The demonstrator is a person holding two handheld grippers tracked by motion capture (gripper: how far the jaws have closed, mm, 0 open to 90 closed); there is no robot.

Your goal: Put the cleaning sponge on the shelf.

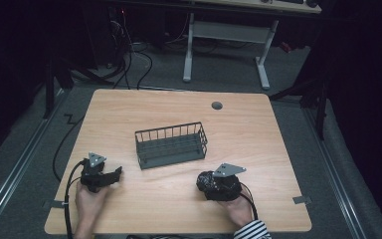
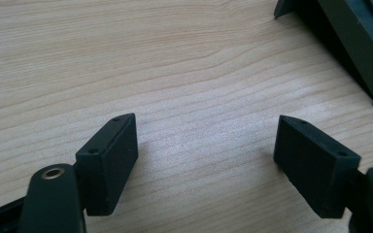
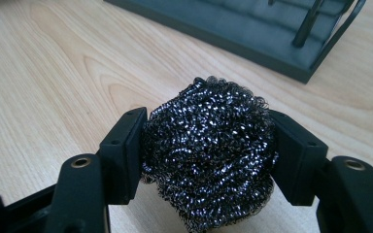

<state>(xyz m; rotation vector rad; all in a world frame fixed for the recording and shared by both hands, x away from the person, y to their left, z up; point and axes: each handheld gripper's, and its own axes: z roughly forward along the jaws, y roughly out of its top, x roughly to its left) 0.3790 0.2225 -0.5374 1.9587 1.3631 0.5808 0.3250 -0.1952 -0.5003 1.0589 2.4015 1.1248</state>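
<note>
A dark steel-wool scourer [image 3: 208, 150] sits squeezed between the jaws of my right gripper [image 3: 209, 155], just above the wooden table. In the high view the same scourer [image 1: 206, 183] shows at the front of the right gripper [image 1: 210, 185], near the table's front right. A dark grey wire basket [image 1: 170, 145] stands at the table's middle, a little beyond both hands; its base [image 3: 252, 34] crosses the top of the right gripper view. My left gripper [image 1: 115, 175] rests at the front left, and its jaws [image 2: 206, 160] stand wide apart over bare wood with nothing between them.
The wooden table [image 1: 129, 109] has a grey cable hole [image 1: 217, 105] at the back. A corner of the basket [image 2: 354, 43] shows at the top right of the left gripper view. Cables trail off the table's left edge, and a white desk frame [image 1: 226, 45] stands behind.
</note>
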